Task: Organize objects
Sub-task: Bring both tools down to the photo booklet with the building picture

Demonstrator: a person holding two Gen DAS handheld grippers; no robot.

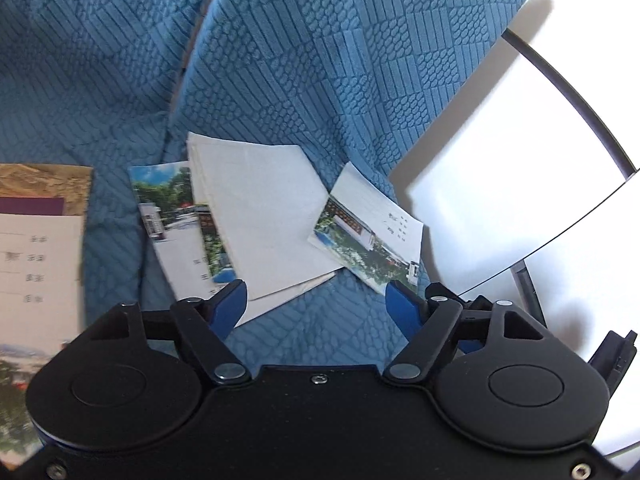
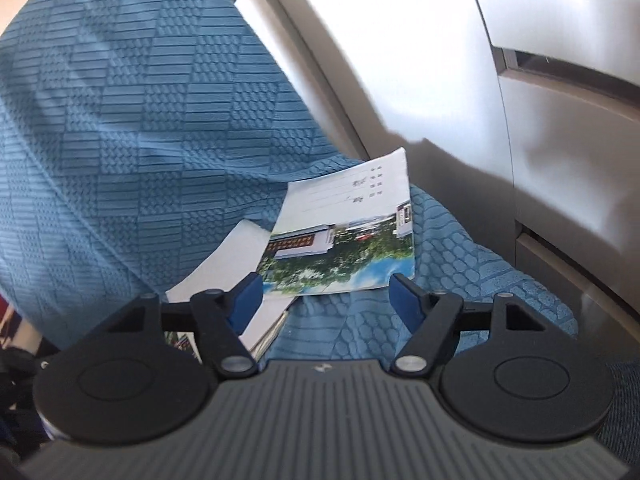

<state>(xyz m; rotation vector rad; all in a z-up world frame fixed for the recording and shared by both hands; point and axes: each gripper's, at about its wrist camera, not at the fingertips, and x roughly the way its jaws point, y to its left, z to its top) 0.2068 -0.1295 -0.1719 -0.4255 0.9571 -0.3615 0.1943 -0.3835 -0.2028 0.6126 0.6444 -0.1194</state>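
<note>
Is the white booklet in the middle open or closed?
Closed. The white booklet lies flat on the blue cover, page edges stacked together.

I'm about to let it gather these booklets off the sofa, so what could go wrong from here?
1. The white booklet overlaps the photo-cover booklet; a grab by the open left gripper may pinch both or drag one.
2. The thin booklet near the sofa arm lies flat on soft blue fabric; the open right gripper could crease its cover or catch the cloth.
</note>
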